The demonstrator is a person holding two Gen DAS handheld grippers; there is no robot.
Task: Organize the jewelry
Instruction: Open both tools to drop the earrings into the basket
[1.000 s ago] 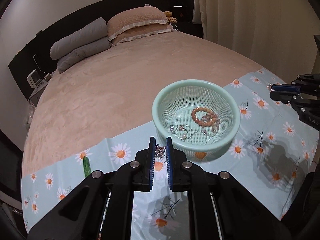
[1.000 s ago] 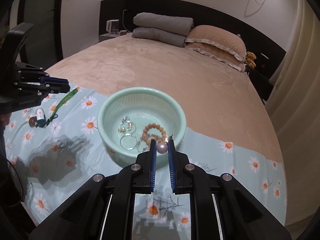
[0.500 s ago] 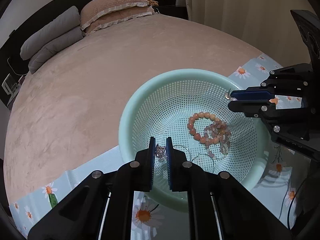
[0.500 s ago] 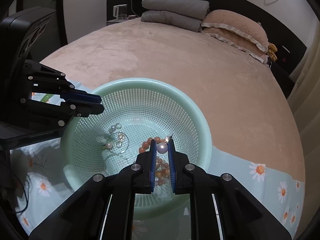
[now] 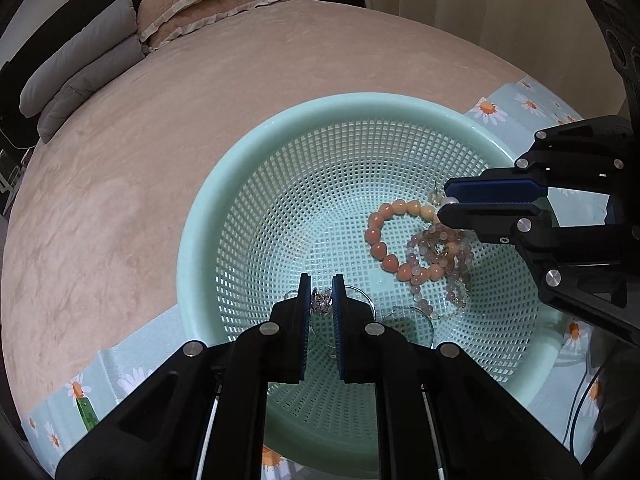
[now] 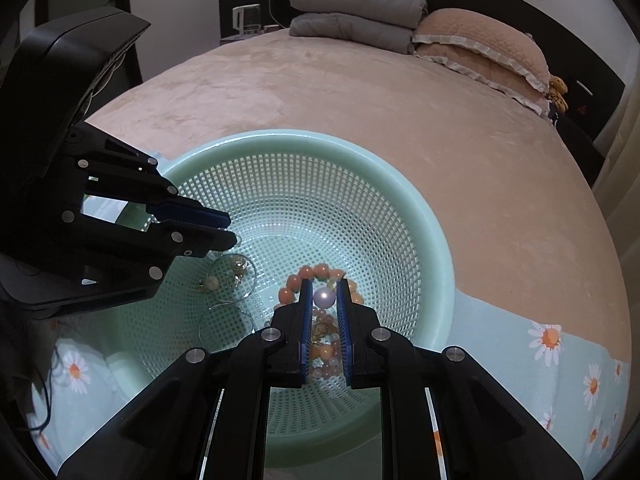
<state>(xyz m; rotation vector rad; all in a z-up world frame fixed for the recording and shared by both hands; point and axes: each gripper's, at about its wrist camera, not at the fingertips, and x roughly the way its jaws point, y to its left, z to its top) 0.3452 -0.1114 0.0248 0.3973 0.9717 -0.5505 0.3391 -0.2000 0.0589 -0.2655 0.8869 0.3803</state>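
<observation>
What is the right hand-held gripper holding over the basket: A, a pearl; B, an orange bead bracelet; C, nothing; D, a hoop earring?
A: the right hand-held gripper is shut on a pearl above the basket, while the orange bracelet lies on the basket floor.

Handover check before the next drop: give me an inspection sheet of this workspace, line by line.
Surface: bed with tan blanket; daisy-print cloth under the basket.
Job's things: mint mesh basket holds an orange bead bracelet, a pale pink bead bracelet and clear hoops.
Clutter: green strip on the cloth.
Grippers: left gripper shut on a sparkly piece; right gripper shut on a pearl; both over the basket.
Cables: thin cable at the right edge.
Surroundings: pillows, folded grey quilts, curtain.
</observation>
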